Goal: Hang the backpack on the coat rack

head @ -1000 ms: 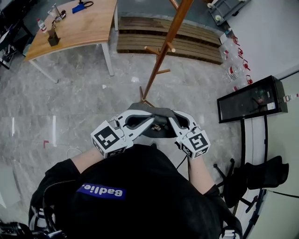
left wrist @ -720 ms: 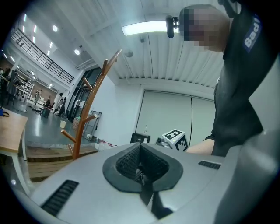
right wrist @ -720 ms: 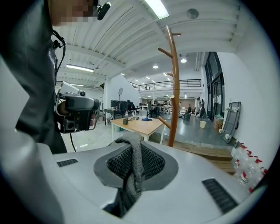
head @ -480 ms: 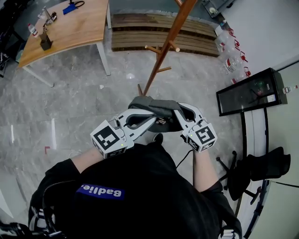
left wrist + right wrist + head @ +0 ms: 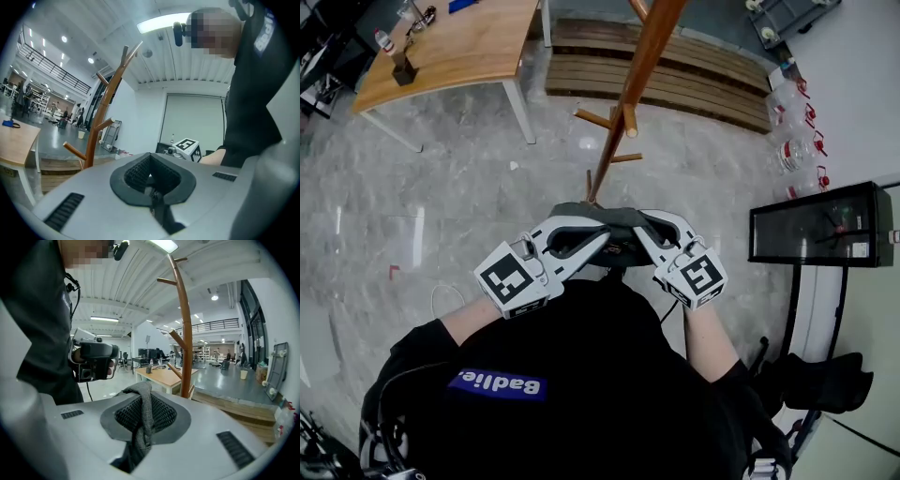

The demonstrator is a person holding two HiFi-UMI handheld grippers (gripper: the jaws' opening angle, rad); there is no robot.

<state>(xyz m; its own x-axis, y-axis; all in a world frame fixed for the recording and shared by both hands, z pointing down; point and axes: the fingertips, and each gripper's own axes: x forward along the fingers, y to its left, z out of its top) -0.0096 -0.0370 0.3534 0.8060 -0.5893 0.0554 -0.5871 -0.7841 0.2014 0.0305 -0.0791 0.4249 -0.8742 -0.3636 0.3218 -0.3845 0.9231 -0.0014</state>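
Note:
In the head view the grey backpack [image 5: 602, 217] hangs between my two grippers, in front of the person's chest, and most of it is hidden behind them. My left gripper [image 5: 592, 242] is shut on a thin dark part of the backpack [image 5: 156, 202]. The right gripper [image 5: 643, 240] is shut on a grey fabric strap [image 5: 145, 405] that loops up over its pads. The wooden coat rack [image 5: 625, 105] rises just beyond the backpack, with short pegs on its pole. The coat rack [image 5: 100, 123] is at the left in the left gripper view. In the right gripper view the coat rack [image 5: 186, 331] is right of centre.
A wooden table [image 5: 457, 52] stands at the back left with small items on it. A slatted wooden platform [image 5: 680, 82] lies behind the rack. A black glass-fronted cabinet [image 5: 818, 226] and water bottles [image 5: 795, 141] are on the right, and a black chair [image 5: 811, 386] at the lower right.
Both grippers keep their hold. The backpack rose slightly, then settled lower between them. The coat rack pole now looks nearer and larger, and its foot is right behind the backpack.

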